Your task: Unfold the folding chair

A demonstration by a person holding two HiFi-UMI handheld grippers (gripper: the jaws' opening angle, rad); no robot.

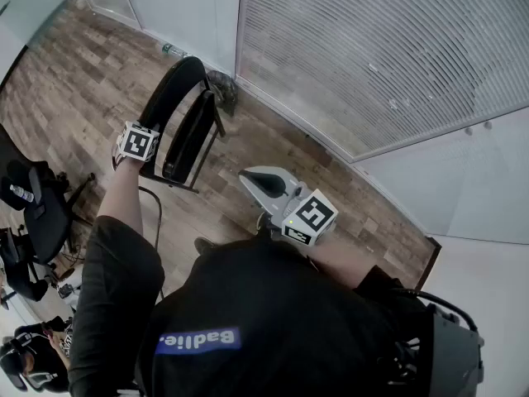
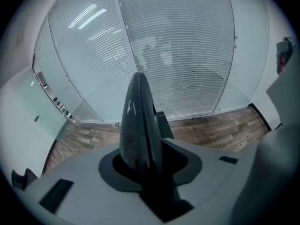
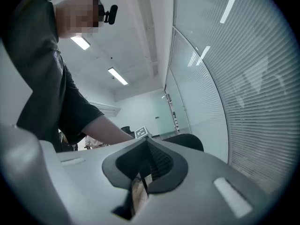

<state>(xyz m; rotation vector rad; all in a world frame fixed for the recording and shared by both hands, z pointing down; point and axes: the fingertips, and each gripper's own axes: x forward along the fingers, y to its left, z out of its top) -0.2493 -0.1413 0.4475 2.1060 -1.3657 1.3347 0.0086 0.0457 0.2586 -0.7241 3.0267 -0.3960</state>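
Observation:
The black folding chair stands folded on the wood floor by the glass wall. My left gripper is at the near end of its curved backrest, under the marker cube. In the left gripper view the black backrest edge rises from between the jaws, and the left gripper is shut on it. My right gripper hangs level to the right of the chair, apart from it. Its jaws are shut with nothing in them. The right gripper view shows the chair's backrest and the arm that holds it.
A glass wall with white blinds runs behind the chair. A bottle lies on the floor at the wall's foot. A black office chair and other gear stand at the left edge. Wood floor lies left of the folding chair.

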